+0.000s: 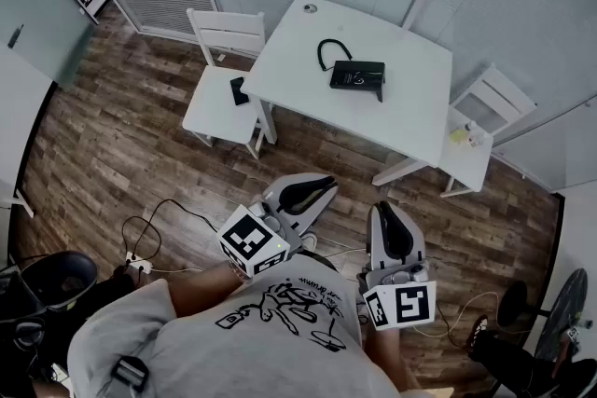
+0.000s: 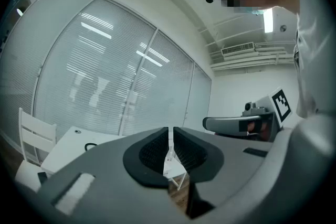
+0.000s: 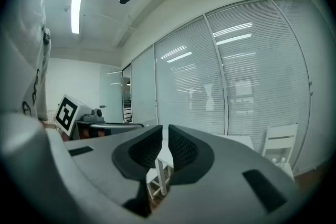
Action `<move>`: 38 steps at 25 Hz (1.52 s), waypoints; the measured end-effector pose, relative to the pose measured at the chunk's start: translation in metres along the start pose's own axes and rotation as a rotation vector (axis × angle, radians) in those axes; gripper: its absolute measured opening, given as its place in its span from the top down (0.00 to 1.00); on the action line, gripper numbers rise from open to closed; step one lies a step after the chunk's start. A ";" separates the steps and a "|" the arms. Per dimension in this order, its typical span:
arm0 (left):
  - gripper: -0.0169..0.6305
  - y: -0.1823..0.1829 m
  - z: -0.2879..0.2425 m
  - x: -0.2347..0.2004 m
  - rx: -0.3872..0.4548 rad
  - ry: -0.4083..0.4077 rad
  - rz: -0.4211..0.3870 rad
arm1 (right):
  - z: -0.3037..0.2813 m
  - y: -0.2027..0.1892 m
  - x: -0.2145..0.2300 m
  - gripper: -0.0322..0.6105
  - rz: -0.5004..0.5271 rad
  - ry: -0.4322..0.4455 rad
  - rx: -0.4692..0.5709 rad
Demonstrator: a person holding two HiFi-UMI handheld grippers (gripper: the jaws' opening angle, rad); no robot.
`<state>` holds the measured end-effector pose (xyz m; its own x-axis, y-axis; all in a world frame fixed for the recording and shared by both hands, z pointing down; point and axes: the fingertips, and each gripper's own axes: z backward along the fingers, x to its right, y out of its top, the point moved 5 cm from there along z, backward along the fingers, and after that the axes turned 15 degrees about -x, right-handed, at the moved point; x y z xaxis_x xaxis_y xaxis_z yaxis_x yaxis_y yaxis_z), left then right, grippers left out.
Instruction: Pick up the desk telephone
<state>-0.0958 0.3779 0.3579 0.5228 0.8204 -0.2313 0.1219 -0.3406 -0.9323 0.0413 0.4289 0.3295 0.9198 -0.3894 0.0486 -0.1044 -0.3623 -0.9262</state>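
Since both grippers hang close to my chest, short of the white table's (image 1: 410, 121) near edge and over the wood floor (image 1: 121, 144), I'd call the pickup not started. The desk telephone (image 1: 357, 75) lies flat and untouched at about the middle of the table top. Its black cord (image 1: 328, 49) is looped just beside it, toward the table's far side. On the left gripper (image 1: 312, 189) the jaws are drawn almost together, with a thin slit between the pads (image 2: 152, 152) and nothing in it. The right gripper (image 1: 390, 221) is the same: nearly closed and empty. Both point roughly toward the table but are well apart from it, and the phone sits beyond the near edge, about in line between the two. Everything is left to do, as I read it: close the distance to the table, spread one pair of jaws, straddle the phone body, clamp and lift. A white chair (image 1: 224, 79) stands at the table's left side, clear of a straight approach.
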 end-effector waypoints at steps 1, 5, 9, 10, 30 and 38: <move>0.93 0.000 -0.003 0.001 -0.001 0.000 0.003 | 0.000 -0.001 0.003 0.90 -0.001 0.000 -0.001; 0.93 -0.001 -0.015 0.007 0.000 -0.004 0.014 | 0.004 -0.004 0.017 0.90 -0.004 -0.003 -0.004; 0.93 -0.003 -0.025 0.016 -0.006 -0.009 0.029 | 0.008 -0.008 0.026 0.90 -0.029 -0.010 -0.008; 0.93 -0.003 -0.027 0.017 -0.009 -0.009 0.030 | 0.008 -0.009 0.028 0.90 -0.035 -0.007 -0.009; 0.96 0.030 -0.061 -0.083 -0.010 -0.005 0.019 | -0.099 0.032 0.042 0.94 0.032 0.094 0.009; 0.97 0.066 -0.070 -0.154 0.055 -0.068 -0.036 | -0.170 0.070 0.050 0.94 0.024 0.087 0.017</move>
<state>-0.1094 0.1967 0.3519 0.4606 0.8614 -0.2139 0.0922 -0.2861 -0.9537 0.0156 0.2400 0.3311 0.8805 -0.4706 0.0577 -0.1192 -0.3376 -0.9337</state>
